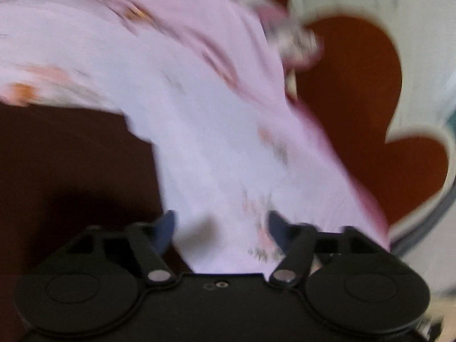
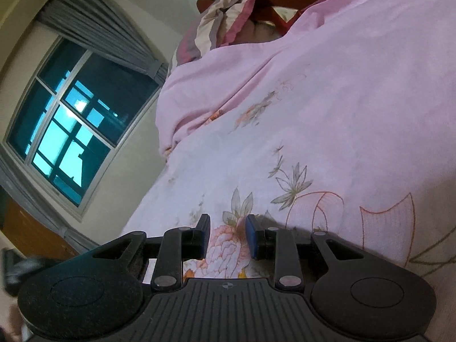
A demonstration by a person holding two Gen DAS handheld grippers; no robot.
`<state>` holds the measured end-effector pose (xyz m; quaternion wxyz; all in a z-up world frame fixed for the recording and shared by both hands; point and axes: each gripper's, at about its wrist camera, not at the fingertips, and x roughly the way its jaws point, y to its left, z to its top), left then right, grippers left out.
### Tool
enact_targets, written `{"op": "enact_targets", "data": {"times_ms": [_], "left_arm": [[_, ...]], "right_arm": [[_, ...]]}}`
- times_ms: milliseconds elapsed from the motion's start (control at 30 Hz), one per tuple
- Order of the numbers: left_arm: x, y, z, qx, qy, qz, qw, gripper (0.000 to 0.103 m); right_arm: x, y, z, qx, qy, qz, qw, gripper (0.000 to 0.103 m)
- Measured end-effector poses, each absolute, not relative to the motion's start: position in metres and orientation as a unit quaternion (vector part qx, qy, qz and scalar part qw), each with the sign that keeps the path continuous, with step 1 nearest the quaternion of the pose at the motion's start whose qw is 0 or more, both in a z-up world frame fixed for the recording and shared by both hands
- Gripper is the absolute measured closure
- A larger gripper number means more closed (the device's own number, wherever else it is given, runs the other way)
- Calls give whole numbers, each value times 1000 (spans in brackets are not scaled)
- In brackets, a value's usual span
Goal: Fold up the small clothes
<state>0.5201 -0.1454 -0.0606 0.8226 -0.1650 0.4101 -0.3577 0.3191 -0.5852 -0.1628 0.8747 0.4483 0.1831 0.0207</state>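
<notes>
Both jaws stood spread, gripping nothing: left gripper (image 1: 221, 228) blurred, right gripper (image 2: 228, 236) over the pink floral cotton bedsheet (image 2: 313, 114). Striped ruffled pillow (image 2: 225, 20) beyond. No small garment was visible; folding looked unstarted.

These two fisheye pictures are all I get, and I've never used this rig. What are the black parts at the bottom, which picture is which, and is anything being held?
There is no robot arm: a person carries a two-finger gripper in each hand, and a camera on each looks forward along its fingers. The black parts are the grippers themselves.

The blurred picture is the left one. The left gripper stands open, with pale pink cloth between its fingers; whether it is gripped cannot be told.

The sharp picture is the right one. The right gripper is open and holds nothing, over a pink flowered bedcover. Behind are a striped pillow and a window.
</notes>
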Motion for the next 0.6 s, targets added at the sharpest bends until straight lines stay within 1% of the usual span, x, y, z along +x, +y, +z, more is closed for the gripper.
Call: {"op": "enact_targets", "data": {"times_ms": [67, 133, 200, 300, 333, 367, 400, 433, 533, 600], "left_arm": [[501, -91, -44, -169, 377, -306, 858, 22], [477, -38, -40, -154, 354, -254, 887, 22], [441, 13, -48, -133, 340, -199, 909, 22], [396, 49, -70, -99, 341, -159, 921, 22], [390, 52, -78, -103, 346, -161, 919, 22], [384, 51, -86, -105, 354, -166, 914, 23], [379, 47, -94, -99, 355, -172, 913, 23], [379, 35, -99, -90, 353, -183, 913, 23], [372, 15, -103, -49, 339, -170, 924, 24], [375, 8, -109, -52, 327, -164, 929, 24]], "right_arm": [[320, -584, -161, 444, 188, 17, 876, 76], [322, -580, -155, 429, 201, 12, 881, 76], [326, -564, -143, 403, 220, 22, 888, 76], [332, -526, -124, 410, 235, 81, 877, 76], [337, -504, -116, 408, 245, 107, 873, 71], [342, -484, -110, 406, 253, 124, 869, 38], [347, -457, -102, 404, 258, 143, 866, 19], [348, -437, -97, 402, 253, 159, 866, 9], [362, -379, -81, 391, 272, 203, 855, 9], [371, -357, -79, 411, 284, 199, 843, 9]]}}
